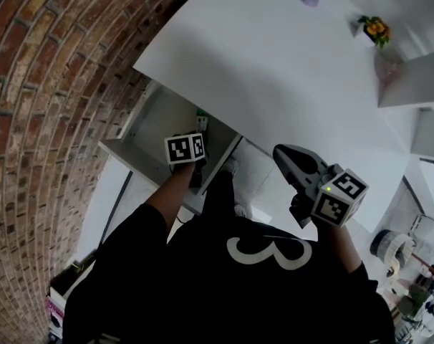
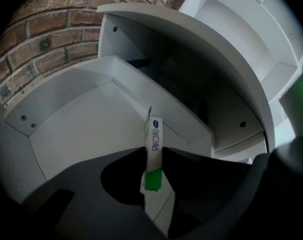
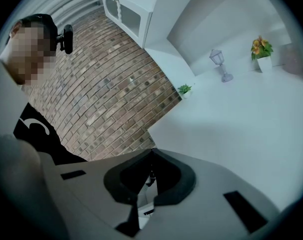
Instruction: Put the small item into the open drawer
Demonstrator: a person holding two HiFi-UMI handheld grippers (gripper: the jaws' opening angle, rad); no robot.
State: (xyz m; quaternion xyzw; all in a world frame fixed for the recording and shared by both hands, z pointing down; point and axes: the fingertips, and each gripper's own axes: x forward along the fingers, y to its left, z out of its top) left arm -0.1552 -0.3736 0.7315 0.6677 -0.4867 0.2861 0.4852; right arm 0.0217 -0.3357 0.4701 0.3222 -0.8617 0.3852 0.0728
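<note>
Looking down in the head view, the drawer (image 1: 127, 147) stands pulled out from under a white desk (image 1: 274, 63), with brick (image 1: 45, 84) to the drawer's left. The left gripper (image 1: 200, 140) points down into the drawer's right part, its marker cube on top. A sliver of white and green, the packet (image 1: 201, 120), shows just past that cube, inside the drawer's outline. The right gripper (image 1: 280, 151) is held well to the drawer's right, level with its front.

The left gripper view shows the left gripper (image 2: 152, 159) clenched on the packet (image 2: 154, 144), a thin white strip with blue print and a green tab. The packet stands on edge between the pads, its upper end sticking out over the drawer (image 2: 91, 129) floor, close to the drawer's right wall. Whether it touches the floor I cannot tell.

The right gripper view shows the right gripper (image 3: 150, 156) with jaws closed together on nothing. Past them lie the brick (image 3: 111, 99) and the desk (image 3: 241, 129); the drawer is not in this view.
</note>
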